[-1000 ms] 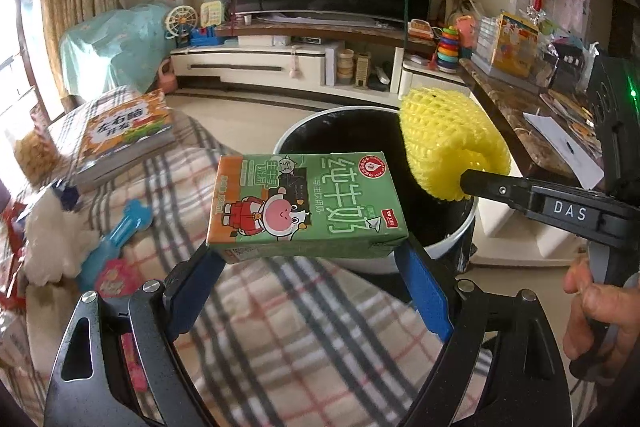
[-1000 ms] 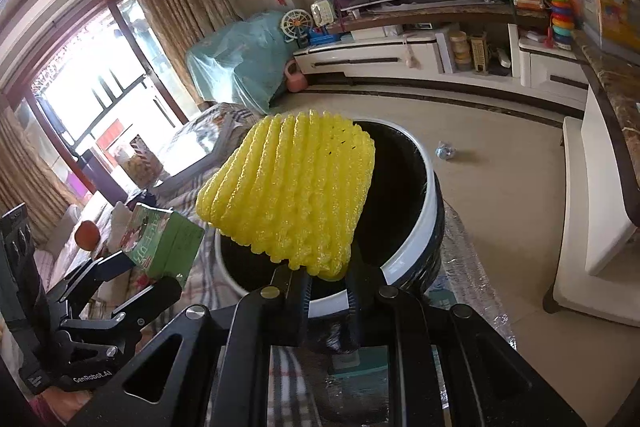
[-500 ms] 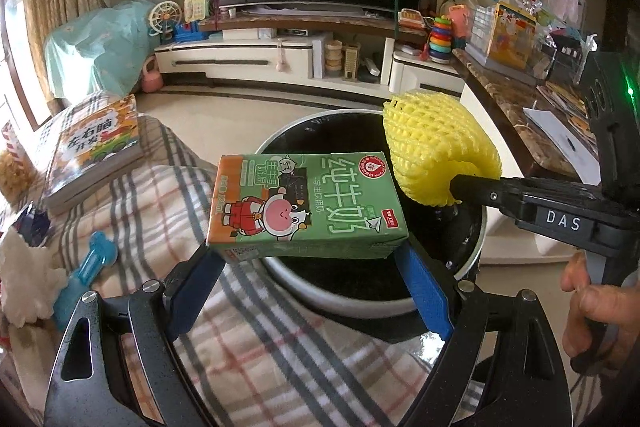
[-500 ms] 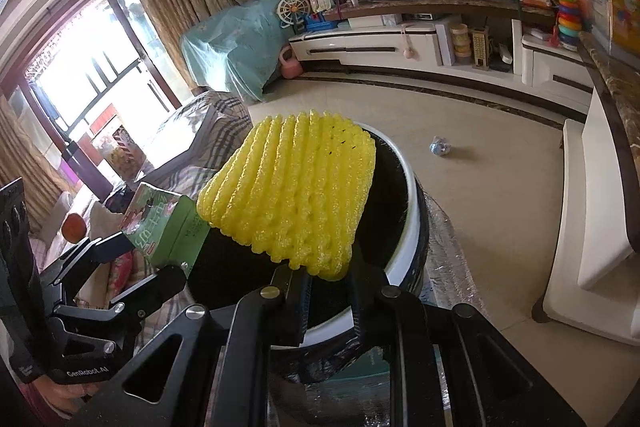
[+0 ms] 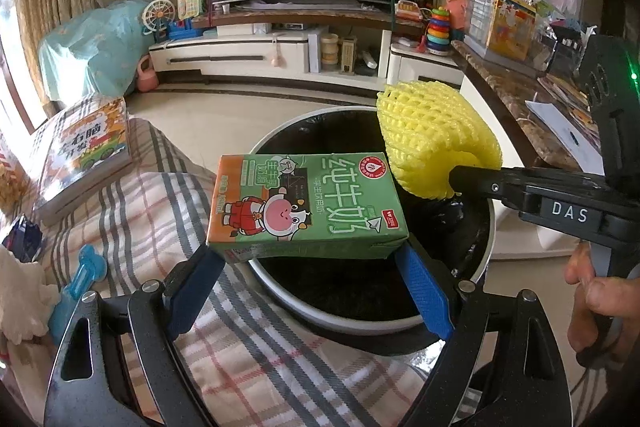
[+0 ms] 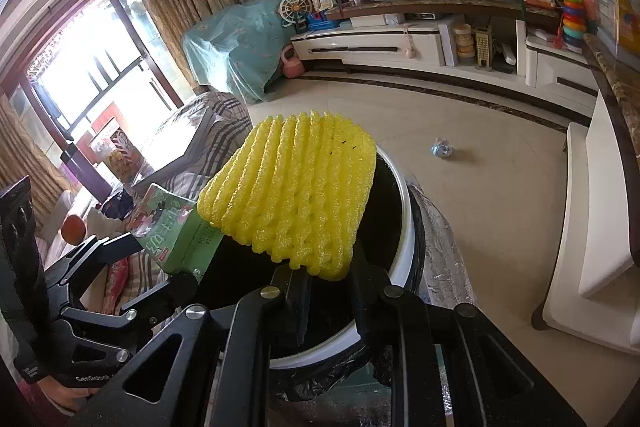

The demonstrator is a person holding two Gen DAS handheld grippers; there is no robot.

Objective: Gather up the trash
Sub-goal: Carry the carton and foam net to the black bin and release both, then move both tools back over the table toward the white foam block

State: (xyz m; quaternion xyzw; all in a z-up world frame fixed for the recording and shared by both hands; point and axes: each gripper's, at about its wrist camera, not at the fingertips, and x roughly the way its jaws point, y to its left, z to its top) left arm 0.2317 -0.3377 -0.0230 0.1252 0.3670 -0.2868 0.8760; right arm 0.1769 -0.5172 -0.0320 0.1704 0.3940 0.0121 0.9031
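My left gripper [image 5: 308, 259] is shut on a green milk carton [image 5: 306, 205], held flat over the near rim of a white trash bin [image 5: 344, 317] lined with a black bag. My right gripper [image 6: 326, 277] is shut on a yellow foam fruit net [image 6: 294, 193], held above the bin's opening [image 6: 404, 227]. In the left wrist view the net [image 5: 432, 141] sits right of the carton, over the bin's far right side. In the right wrist view the carton [image 6: 176, 231] shows at the left, beside the net.
A plaid-covered sofa [image 5: 132, 211] lies left of the bin, with a book [image 5: 88, 147], a blue bone toy [image 5: 78, 287] and a white plush [image 5: 20, 299] on it. A crumpled wrapper [image 6: 442, 149] lies on the floor. A marble counter [image 5: 516, 95] stands at the right.
Both grippers have moved forward, closer to the bin. The carton and net now hang over its opening. Both grips are unchanged.
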